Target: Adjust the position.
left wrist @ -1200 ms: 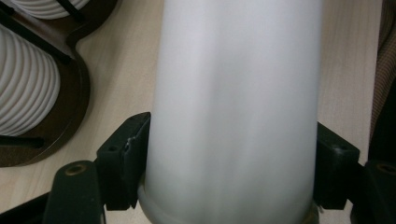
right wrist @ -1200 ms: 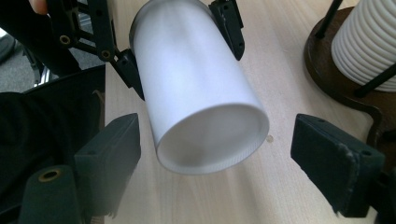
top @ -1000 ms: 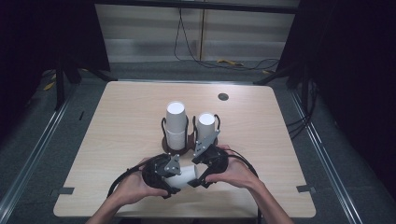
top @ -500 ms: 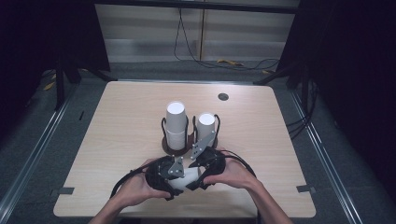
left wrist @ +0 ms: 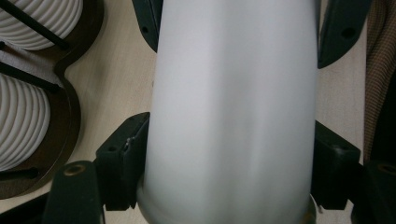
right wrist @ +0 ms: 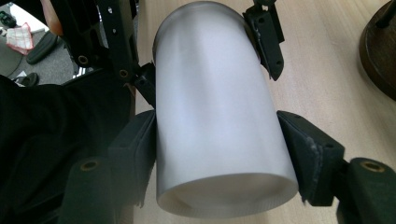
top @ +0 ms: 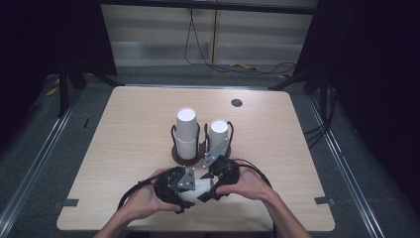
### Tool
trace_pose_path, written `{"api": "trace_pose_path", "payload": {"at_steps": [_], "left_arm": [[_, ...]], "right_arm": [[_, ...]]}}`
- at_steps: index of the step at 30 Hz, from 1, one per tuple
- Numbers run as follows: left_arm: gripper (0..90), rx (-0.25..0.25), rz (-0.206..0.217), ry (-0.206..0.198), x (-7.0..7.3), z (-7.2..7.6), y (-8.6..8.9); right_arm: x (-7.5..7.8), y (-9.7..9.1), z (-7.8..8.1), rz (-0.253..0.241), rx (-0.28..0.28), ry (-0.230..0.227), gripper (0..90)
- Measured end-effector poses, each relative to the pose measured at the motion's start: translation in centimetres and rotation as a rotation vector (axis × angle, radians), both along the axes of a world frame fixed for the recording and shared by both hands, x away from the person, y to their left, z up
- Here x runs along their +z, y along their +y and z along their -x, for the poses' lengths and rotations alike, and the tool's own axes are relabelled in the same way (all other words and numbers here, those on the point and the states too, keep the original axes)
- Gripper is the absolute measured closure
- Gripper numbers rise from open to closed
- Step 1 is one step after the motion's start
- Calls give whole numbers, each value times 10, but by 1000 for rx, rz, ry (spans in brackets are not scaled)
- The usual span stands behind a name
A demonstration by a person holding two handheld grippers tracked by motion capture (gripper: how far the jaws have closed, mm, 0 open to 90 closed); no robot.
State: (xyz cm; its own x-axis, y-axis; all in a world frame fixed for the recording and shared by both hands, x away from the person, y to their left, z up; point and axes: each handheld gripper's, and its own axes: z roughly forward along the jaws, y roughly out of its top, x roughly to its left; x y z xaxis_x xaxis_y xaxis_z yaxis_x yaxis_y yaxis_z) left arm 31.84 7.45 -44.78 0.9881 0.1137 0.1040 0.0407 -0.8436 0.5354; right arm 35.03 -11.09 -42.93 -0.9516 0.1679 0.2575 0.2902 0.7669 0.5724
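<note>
A person sits at the near edge of a pale wooden surface [top: 124, 148], holding a hand-held tool in each hand, and both tools meet on one smooth white cup [top: 195, 191] lying on its side between them, close to the near edge. The left tool [top: 190, 186] is clenched on the cup: in the left gripper view its black jaws press against both sides of the cup [left wrist: 231, 112]. The right tool [top: 210, 186] has just been closing its jaws with the cup between them, and in the right gripper view the cup [right wrist: 219, 116] sits between its pads with both touching the wall, so it too appears to be grasping the cup. Farther away, near the middle of the surface, a dark wooden holder [top: 190, 156] with thin black wire loops carries two ribbed white cup stacks standing upright, a taller left stack [top: 186, 131] and a shorter right stack [top: 218, 136]. A small dark round disc [top: 236, 102] lies at the far side. Judging from this, the work is at an early to middle stage: the cup has been picked up and is now shared by both tools, perhaps for a handover or to pull nested cups apart. It has not yet been placed on either stack, so carrying and setting it down seems to remain.
</note>
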Motion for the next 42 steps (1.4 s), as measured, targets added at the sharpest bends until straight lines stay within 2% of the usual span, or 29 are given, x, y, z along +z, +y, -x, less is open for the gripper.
{"api": "trace_pose_path", "payload": {"at_steps": [2, 3, 7, 12, 15, 16, 17, 19, 21, 23, 28, 33, 36, 37, 40, 41, 42], "left_arm": [[255, -18, -6, -4, 1, -1, 1], [246, -13, 20, -5, 0, 0, 2], [232, -28, 39, 12, 0, -2, 5], [213, -37, 49, 3, 0, -4, 7], [191, -13, 85, 16, 0, -5, 10], [172, -21, 89, 17, 0, -5, 11], [175, -17, 116, 26, 1, -6, 15], [170, -14, 129, 30, 2, -7, 18], [165, -12, 126, 31, 3, -7, 20], [166, 2, 156, 31, 4, -8, 21], [165, 12, 178, 37, 6, -9, 24], [162, 26, 199, 15, 9, -9, 30], [160, 45, 213, 22, 12, -8, 34], [160, 53, 240, 16, 12, -9, 36], [161, 64, 237, 13, 13, -11, 37], [161, 80, 254, 17, 14, -11, 37], [159, 80, 254, 17, 14, -11, 37]], "right_arm": [[0, 0, 0, -2, 0, 3, 331], [0, -1, 1, -11, 0, 7, 334], [2, -2, 2, -13, 1, 3, 342], [3, -2, 2, -24, 1, -1, 348], [4, -4, 2, -17, -6, -19, 351], [4, -4, 3, -18, -5, -25, 351], [5, -5, 3, -28, -5, -29, 352], [6, -7, 2, -22, -6, -37, 353], [6, -8, 2, -25, -9, -35, 353], [6, -8, 3, -26, -11, -35, 353], [6, -8, 3, -22, -12, -35, 353], [6, -13, 1, -23, -27, -35, 352], [5, -15, 1, -23, -31, -36, 352], [5, -16, 1, -18, -35, -34, 352], [5, -17, 1, -18, -40, -43, 352], [5, -19, 0, -20, -46, -46, 352], [6, -21, 0, -21, -52, -50, 352]]}}
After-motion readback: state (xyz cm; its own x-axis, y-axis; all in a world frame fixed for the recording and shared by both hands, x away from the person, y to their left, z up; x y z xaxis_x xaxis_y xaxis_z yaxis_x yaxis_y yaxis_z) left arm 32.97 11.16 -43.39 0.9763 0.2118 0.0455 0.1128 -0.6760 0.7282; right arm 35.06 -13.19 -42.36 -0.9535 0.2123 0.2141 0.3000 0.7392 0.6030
